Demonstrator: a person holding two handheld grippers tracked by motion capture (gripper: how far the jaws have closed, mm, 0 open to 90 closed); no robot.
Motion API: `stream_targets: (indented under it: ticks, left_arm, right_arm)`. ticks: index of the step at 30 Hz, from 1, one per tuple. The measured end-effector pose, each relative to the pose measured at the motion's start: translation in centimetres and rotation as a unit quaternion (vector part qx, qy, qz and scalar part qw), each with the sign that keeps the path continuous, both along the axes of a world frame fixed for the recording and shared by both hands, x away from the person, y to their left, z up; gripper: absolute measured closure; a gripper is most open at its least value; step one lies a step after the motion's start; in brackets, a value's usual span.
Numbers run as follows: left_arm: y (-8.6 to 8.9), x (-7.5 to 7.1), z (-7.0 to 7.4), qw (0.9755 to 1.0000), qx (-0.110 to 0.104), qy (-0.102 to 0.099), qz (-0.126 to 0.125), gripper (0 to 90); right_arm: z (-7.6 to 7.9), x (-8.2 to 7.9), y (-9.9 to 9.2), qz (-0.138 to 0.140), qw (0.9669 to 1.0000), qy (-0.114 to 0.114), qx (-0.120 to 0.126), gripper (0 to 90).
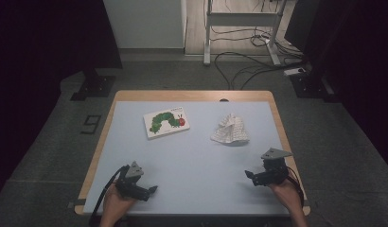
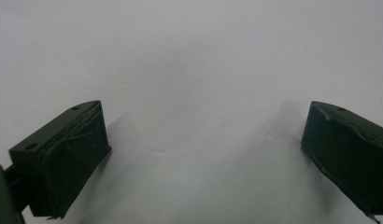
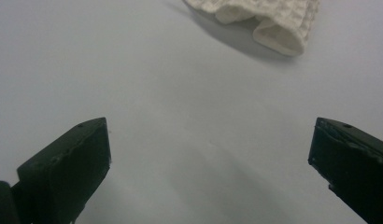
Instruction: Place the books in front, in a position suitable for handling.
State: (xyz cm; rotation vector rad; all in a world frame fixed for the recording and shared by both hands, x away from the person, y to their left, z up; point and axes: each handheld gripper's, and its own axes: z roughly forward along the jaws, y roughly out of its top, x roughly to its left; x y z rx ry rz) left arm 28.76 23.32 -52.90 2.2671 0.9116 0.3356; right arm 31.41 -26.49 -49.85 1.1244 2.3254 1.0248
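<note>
- Counter [image 1: 192,156]: pale blue top, wood edge.
- Picture book [image 1: 166,122], caterpillar cover: flat at 11 o'clock from counter centre, well apart from both tools.
- White cloth [image 1: 231,131]: crumpled at 2 o'clock, near right tool; seen ahead in right gripper view [image 3: 269,18].
- Left tool [image 1: 153,190]: at 7 o'clock, jaws wide apart, holding nothing.
- Right tool [image 1: 250,174]: at 4 o'clock, jaws wide apart, holding nothing.
</note>
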Motion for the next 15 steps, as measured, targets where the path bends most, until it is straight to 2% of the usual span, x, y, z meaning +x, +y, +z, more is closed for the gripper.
stream_targets:
  ticks: [9, 15]
  left_arm:
    - [0.0, 0.0, 0.0, 1.0, 0.0, 0.0, 0.0, 0.5]
    - [0.0, 0.0, 0.0, 1.0, 0.0, 0.0, 0.0, 0.5]
  right_arm:
    - [0.9, 1.0, 0.2, 0.004, 0.9999, -0.016, -0.002, 0.0]
    - [1.5, 2.2, 0.8, 0.002, 0.9999, -0.012, -0.001, 0.0]
